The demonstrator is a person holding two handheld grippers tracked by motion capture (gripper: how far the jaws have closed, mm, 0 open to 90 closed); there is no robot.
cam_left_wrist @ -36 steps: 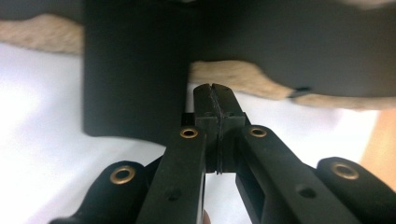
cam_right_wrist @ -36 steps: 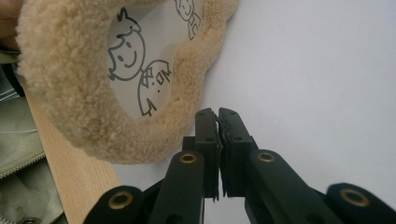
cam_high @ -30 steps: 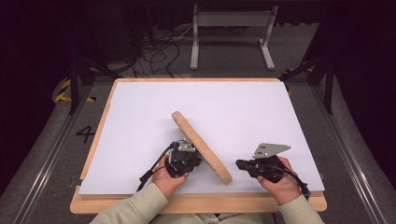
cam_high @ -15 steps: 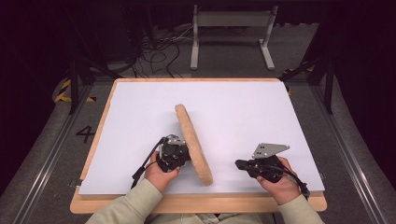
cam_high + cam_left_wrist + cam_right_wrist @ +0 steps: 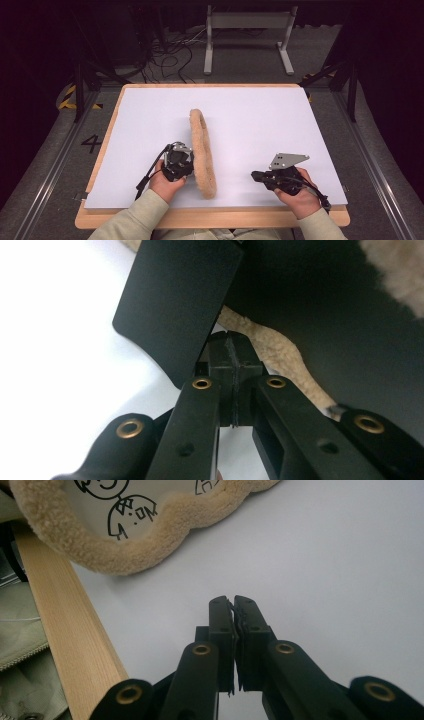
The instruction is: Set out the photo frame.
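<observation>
Your two grippers at the fuzzy mat.
Your left gripper (image 5: pixel 186 159) is clamped on the mat's (image 5: pixel 202 152) edge, standing it upright; your right gripper (image 5: pixel 234 601) is closed, empty, well apart.

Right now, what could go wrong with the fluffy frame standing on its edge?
1. The frame stands on its rim, and the left gripper seems to hold only a thin black flap at its back, so it may tip or slip.
2. The right gripper is shut and apart from it, so nothing would catch it.
</observation>
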